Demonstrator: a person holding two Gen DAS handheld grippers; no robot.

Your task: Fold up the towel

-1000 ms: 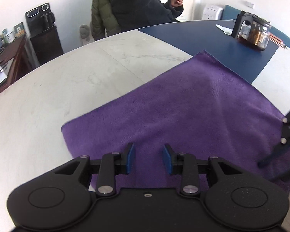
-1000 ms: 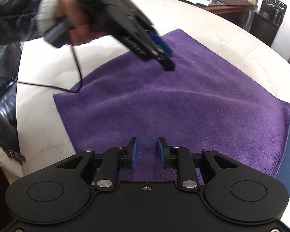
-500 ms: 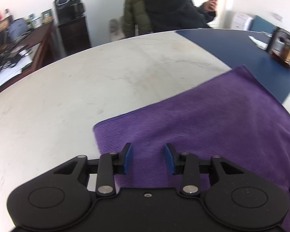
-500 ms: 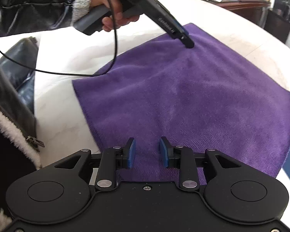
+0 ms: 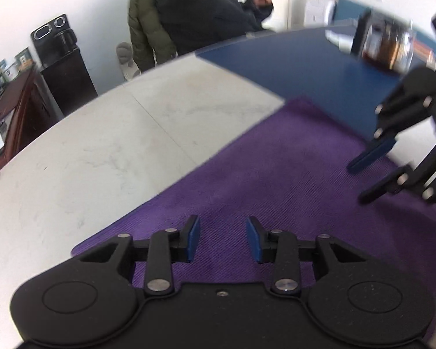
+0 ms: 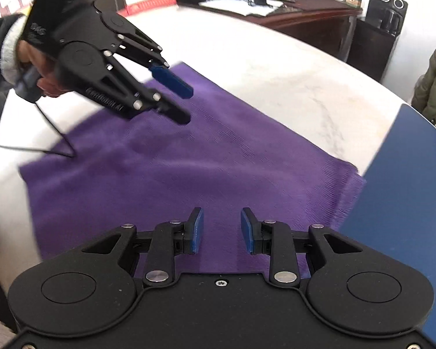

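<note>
Purple towel [image 5: 276,180] spread flat under both claws, still unfolded.
Left gripper [image 5: 223,240] and right gripper [image 6: 221,230] hovering over opposite ends, jaws apart and empty; left's lately widened; cloth stretching ahead between them, neither clearly nearer an edge.

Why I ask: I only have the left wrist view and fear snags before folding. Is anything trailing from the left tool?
Observer: Yes. The right wrist view shows a thin black cable hanging from the handle of the left tool and dipping over the towel at its edge nearest the person.
Operator: Is the right tool gripping?
Observer: No. The right tool has its pads apart above the towel, with nothing between them, near the edge beside the blue surface.
</note>
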